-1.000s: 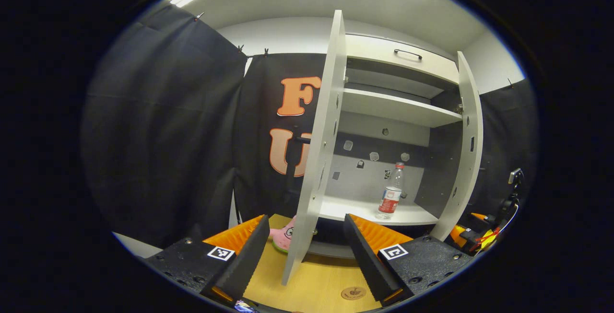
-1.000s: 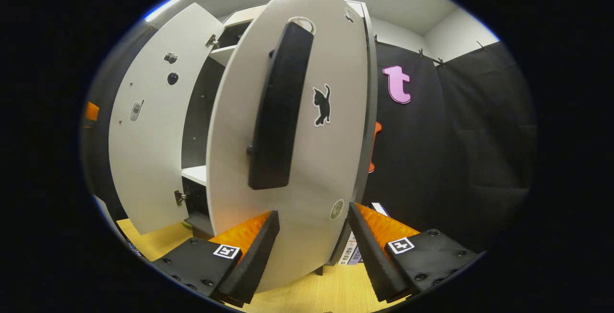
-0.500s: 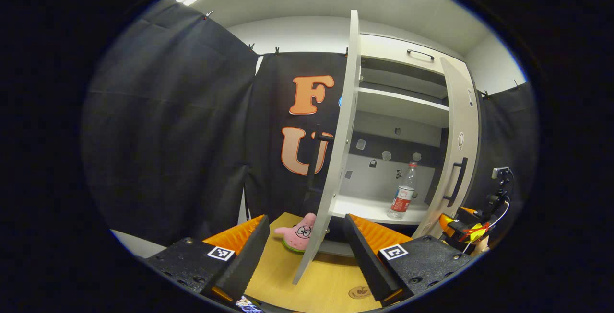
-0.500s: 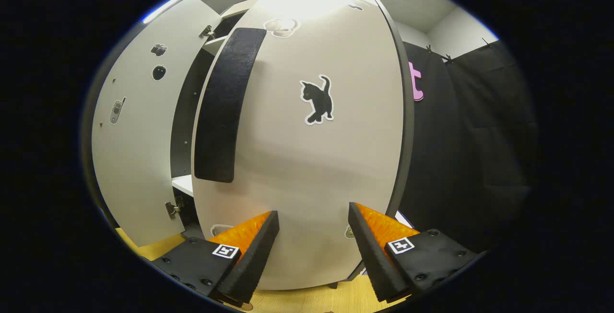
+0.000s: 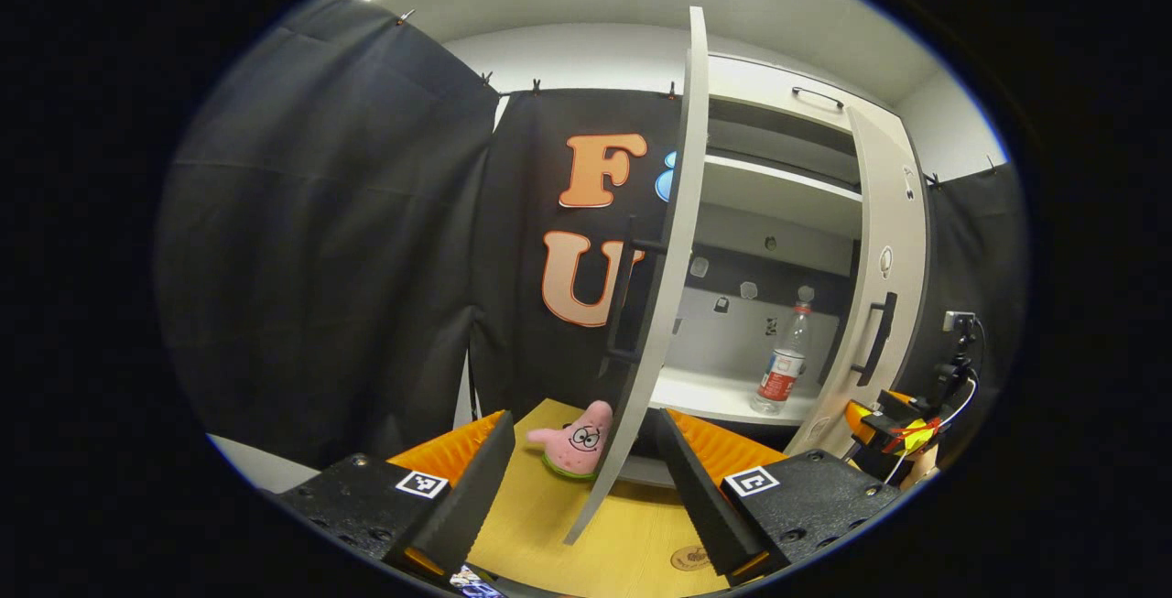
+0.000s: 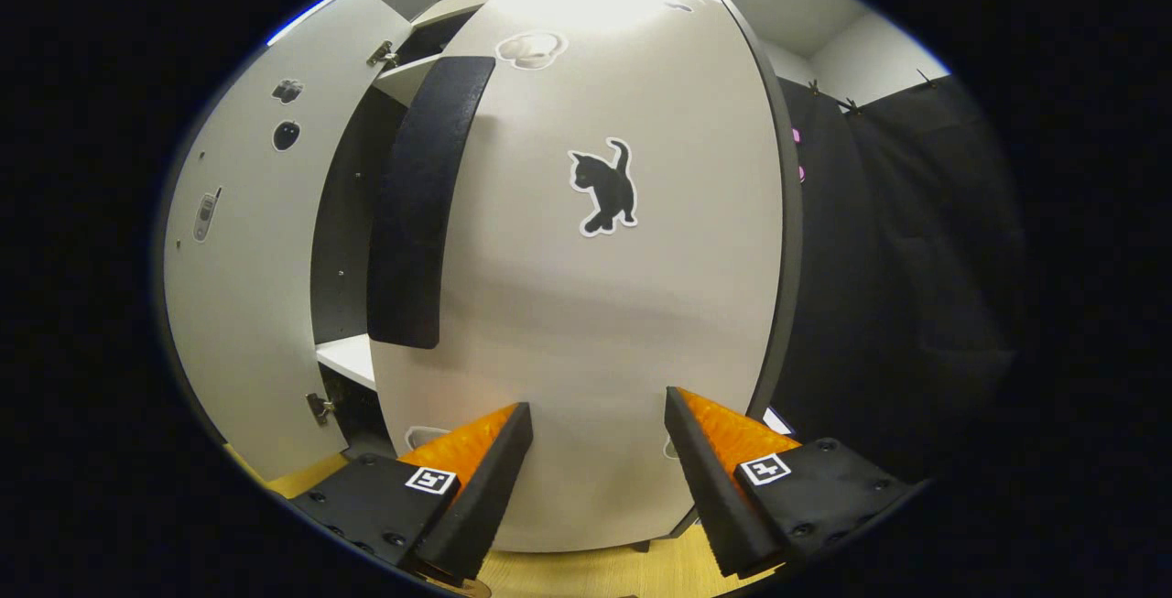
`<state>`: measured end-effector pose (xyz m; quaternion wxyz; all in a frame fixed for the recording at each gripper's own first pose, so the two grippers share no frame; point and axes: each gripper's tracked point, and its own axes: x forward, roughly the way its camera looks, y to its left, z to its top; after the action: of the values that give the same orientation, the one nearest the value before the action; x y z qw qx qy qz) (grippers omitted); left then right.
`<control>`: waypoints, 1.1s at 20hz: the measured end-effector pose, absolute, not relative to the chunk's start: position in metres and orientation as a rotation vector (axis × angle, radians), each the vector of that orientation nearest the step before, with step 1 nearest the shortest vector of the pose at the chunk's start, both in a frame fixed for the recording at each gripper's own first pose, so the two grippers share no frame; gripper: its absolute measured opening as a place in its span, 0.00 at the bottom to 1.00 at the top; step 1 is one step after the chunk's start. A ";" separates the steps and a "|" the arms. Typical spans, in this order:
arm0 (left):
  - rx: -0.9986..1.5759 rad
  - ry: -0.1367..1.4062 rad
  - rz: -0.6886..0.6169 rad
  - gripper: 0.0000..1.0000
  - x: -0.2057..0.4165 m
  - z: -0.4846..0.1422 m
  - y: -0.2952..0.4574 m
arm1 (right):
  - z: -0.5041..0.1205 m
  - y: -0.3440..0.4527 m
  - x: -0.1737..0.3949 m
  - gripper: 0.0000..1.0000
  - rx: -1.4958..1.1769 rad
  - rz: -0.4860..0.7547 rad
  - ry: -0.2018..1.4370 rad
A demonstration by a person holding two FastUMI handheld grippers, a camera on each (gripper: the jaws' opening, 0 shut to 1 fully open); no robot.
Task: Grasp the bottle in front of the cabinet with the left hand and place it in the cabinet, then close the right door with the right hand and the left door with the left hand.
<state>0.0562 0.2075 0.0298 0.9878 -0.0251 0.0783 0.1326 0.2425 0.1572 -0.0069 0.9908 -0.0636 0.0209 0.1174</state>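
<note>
Black-draped booth, pale wooden tabletop point(image 5: 632, 538). Clear plastic bottle with red label point(image 5: 783, 365) upright on lower cabinet shelf. White left door point(image 5: 661, 305) edge-on, dead ahead between wide-open, empty left gripper point(image 5: 579, 461). Right gripper point(image 6: 595, 451) spread, empty, against near-shut white right door point(image 6: 595, 305).

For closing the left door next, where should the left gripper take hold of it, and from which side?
Best by the dark vertical bar handle on the left door's outer face, coming from the door's left. The door stands edge-on to the open left gripper, so a push on that outer face may also do.
</note>
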 end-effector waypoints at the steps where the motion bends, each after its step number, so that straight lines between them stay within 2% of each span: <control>1: -0.052 0.160 0.268 0.95 0.059 0.027 0.212 | -0.007 0.158 0.243 0.97 -0.135 0.231 0.040; 12: -0.050 0.227 0.232 0.95 0.101 -0.006 0.239 | -0.005 0.159 0.239 0.97 -0.146 0.186 0.065; 15: -0.042 0.234 0.213 0.94 0.106 -0.012 0.243 | 0.005 0.145 0.213 0.97 -0.149 0.161 0.060; 16: -0.052 0.234 0.198 0.95 0.107 -0.012 0.241 | 0.009 0.140 0.204 0.87 -0.149 0.152 0.059; 22: -0.069 0.240 0.127 0.94 0.109 -0.013 0.226 | 0.033 0.109 0.155 0.88 -0.140 0.109 0.048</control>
<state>0.1087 0.2256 -0.0132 0.9902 -0.0344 0.1194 0.0634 0.1546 0.1087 0.0335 0.9958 -0.0701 0.0240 0.0544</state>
